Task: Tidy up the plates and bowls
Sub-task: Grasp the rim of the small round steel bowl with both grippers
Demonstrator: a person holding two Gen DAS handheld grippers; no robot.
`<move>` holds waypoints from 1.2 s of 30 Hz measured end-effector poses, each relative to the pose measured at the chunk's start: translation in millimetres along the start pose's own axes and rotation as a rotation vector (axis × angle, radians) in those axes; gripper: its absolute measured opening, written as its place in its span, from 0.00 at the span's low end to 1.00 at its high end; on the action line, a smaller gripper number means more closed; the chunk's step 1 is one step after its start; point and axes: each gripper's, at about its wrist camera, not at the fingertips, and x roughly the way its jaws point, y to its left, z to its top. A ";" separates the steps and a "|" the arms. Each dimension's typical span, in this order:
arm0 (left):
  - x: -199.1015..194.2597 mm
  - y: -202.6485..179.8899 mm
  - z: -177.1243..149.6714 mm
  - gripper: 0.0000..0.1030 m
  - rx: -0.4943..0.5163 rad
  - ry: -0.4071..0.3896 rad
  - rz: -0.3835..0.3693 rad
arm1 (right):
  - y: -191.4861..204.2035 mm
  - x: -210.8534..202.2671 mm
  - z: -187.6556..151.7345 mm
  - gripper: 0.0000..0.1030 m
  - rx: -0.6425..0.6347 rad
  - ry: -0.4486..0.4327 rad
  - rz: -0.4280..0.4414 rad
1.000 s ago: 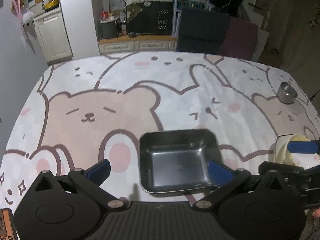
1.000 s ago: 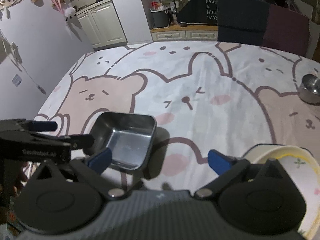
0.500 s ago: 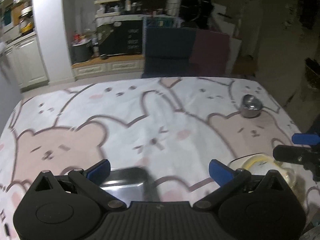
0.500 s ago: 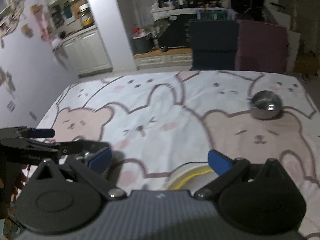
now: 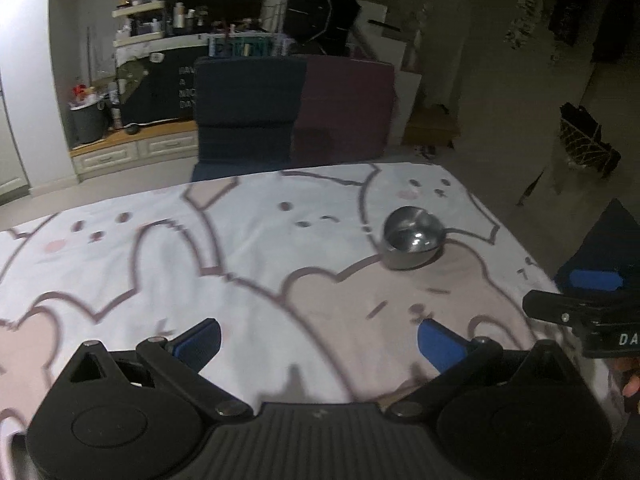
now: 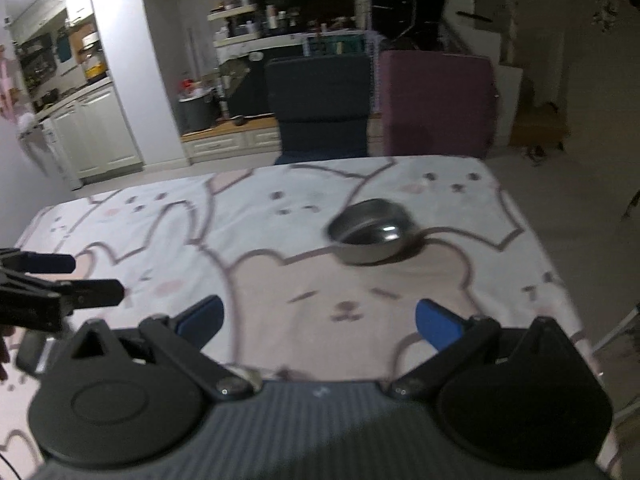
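From my left gripper (image 5: pixel 318 338), with jaws spread wide and nothing between them, the cartoon-animal tablecloth (image 5: pixel 248 264) runs bare ahead and to the left, so that side of the bench is free to cross. The one thing standing on it is a small steel bowl (image 5: pixel 413 237), ahead and to the right, near the far corner. My right gripper (image 5: pixel 592 300) juts in at the right edge and blocks a sideways sweep there.

From the right gripper (image 6: pixel 318 320), jaws also wide and empty, the cloth lies bare up to the steel bowl (image 6: pixel 370 231), straight ahead, slightly right. The left gripper (image 6: pixel 60 280) crowds the left edge. Beyond the bench's far edge stand a dark blue chair (image 6: pixel 320 104) and a maroon chair (image 6: pixel 436 100).
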 end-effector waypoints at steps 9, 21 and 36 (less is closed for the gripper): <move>81.1 -46.2 22.9 1.00 -0.104 -0.006 -0.024 | -80.5 58.2 28.5 1.00 -0.045 -0.037 -0.059; 162.5 -48.3 30.7 0.69 -0.390 -0.003 -0.063 | -133.9 163.9 68.6 0.82 -0.120 -0.032 0.142; 195.7 -52.0 39.5 0.13 -0.464 0.050 -0.072 | -114.2 217.4 79.8 0.09 -0.211 0.078 0.192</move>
